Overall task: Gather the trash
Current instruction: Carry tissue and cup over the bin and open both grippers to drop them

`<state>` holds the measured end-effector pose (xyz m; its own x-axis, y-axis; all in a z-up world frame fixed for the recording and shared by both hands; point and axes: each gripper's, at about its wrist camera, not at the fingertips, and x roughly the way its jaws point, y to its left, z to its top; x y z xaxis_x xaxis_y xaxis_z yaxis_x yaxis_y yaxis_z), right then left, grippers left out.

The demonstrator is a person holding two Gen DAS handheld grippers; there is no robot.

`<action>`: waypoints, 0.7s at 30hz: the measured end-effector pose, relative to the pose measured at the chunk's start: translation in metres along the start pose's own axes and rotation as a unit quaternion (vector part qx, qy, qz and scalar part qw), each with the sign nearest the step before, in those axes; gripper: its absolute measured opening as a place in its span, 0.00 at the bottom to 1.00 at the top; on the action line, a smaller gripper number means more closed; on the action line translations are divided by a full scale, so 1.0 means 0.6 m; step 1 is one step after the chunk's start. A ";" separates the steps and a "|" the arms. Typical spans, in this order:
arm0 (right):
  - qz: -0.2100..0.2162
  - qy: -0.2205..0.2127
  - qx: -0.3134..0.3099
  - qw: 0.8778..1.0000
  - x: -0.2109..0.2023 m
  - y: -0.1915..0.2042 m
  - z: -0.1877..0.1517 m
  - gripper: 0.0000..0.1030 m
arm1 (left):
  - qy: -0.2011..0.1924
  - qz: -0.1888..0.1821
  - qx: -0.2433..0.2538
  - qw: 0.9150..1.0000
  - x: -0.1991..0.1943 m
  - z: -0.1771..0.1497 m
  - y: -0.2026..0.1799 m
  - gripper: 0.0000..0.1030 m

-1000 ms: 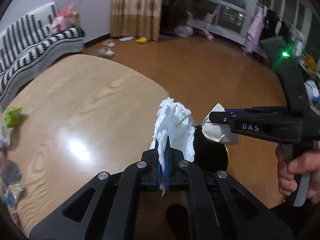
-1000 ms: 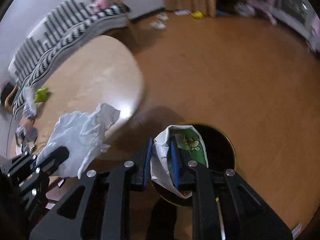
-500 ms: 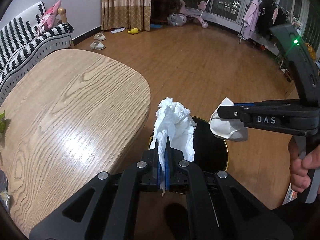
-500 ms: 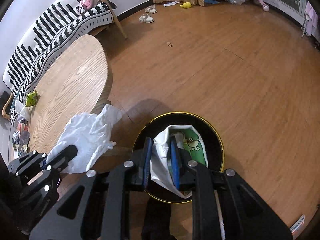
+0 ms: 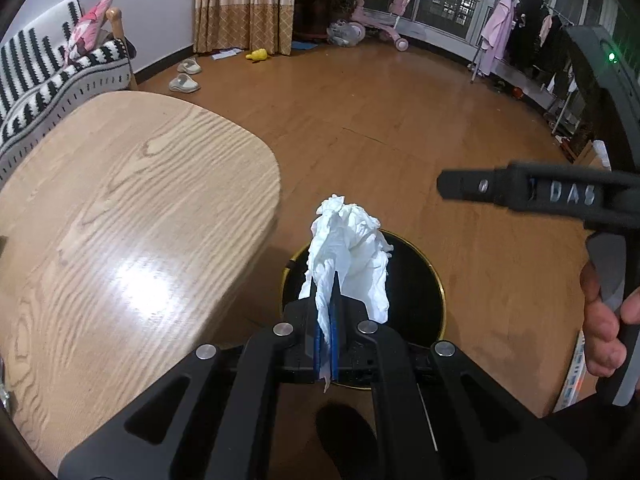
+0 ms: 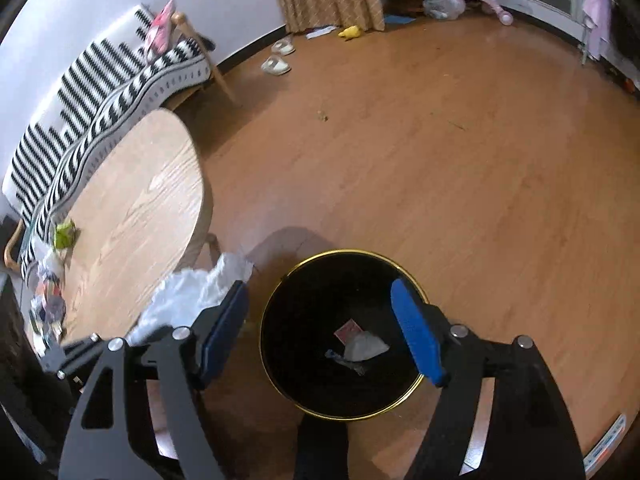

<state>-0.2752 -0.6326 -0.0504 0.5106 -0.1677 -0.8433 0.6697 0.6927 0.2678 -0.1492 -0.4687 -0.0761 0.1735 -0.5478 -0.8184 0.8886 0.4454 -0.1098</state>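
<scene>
The white tissue (image 5: 348, 256) is pinched tight in the left gripper (image 5: 327, 332). It stands up tall and hangs right over the black bin (image 5: 416, 300), so it only needs to drop straight down. The right gripper (image 6: 324, 332) is wide open and holds nothing, above the same bin, where small scraps (image 6: 362, 346) lie. More trash (image 6: 64, 236) sits far off on the wooden table (image 5: 132, 208) beside the bin. The floor (image 6: 440, 140) is brown wood.

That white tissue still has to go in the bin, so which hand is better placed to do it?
Left. The left gripper is shut on the tissue right over the bin. The right gripper hangs open and empty above the bin, with nothing to drop.
</scene>
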 end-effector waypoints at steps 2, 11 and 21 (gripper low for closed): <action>0.001 -0.003 0.007 1.000 -0.003 -0.004 0.003 0.70 | 0.004 -0.013 -0.005 1.000 0.006 0.001 -0.002 0.02; -0.009 -0.027 0.033 0.999 -0.019 -0.028 0.007 0.70 | 0.009 -0.047 0.016 0.999 0.034 0.010 -0.028 0.26; -0.011 -0.039 0.015 0.999 -0.033 0.003 0.012 0.73 | -0.023 -0.039 -0.010 0.999 -0.007 0.008 -0.010 0.76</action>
<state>-0.2799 -0.6329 -0.0299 0.5352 -0.2370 -0.8108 0.6963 0.6672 0.2646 -0.1530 -0.4725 -0.0694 0.1242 -0.6135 -0.7799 0.8913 0.4144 -0.1840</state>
